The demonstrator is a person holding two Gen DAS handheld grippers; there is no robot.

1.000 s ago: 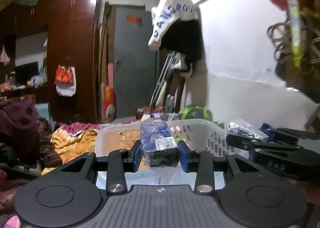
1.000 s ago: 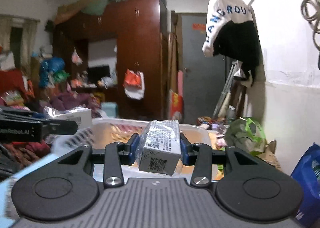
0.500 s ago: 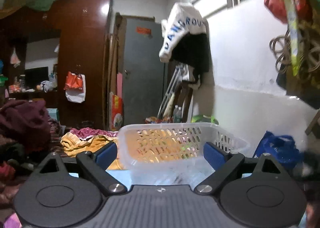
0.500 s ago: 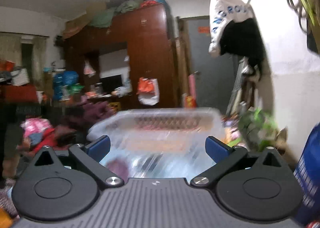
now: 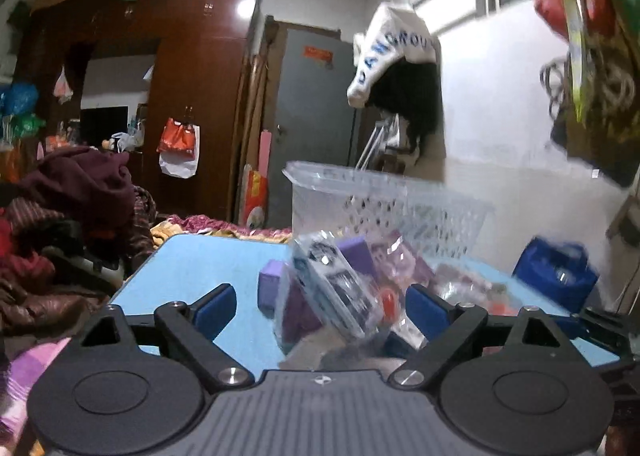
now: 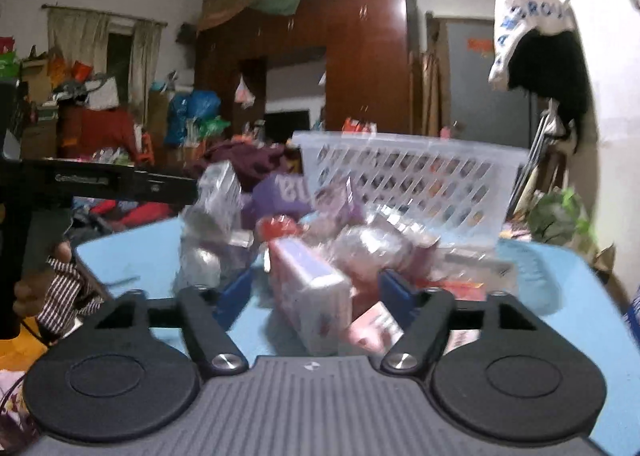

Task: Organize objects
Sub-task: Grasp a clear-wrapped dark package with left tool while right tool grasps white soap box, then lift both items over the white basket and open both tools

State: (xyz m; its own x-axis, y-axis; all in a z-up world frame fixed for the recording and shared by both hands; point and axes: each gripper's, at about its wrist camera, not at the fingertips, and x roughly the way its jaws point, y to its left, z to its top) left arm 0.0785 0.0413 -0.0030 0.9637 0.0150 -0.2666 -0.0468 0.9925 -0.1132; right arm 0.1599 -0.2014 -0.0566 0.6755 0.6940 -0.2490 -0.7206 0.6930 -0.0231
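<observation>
A pile of plastic-wrapped boxes lies on the light blue table [image 5: 192, 268]. In the left wrist view my left gripper [image 5: 320, 308] is open around a tilted wrapped purple box [image 5: 332, 284]. In the right wrist view my right gripper [image 6: 316, 292] is open around a wrapped pink-and-white box [image 6: 312, 296]. Neither box is gripped. The white perforated basket [image 5: 400, 208] stands behind the pile, and shows in the right wrist view [image 6: 420, 180] too. The left gripper's body [image 6: 100, 184] shows at left in the right wrist view.
Heaps of clothes [image 5: 72, 216] lie left of the table. A blue bag [image 5: 556, 272] sits at the right by the white wall. A brown wardrobe [image 5: 200, 96] and a grey door [image 5: 316, 116] stand behind. A green bag [image 6: 560, 212] lies right of the basket.
One second ago each gripper was shut on a wrapped box above the basket. Both opened and dropped the boxes, then came back and down to the pile on the table.
</observation>
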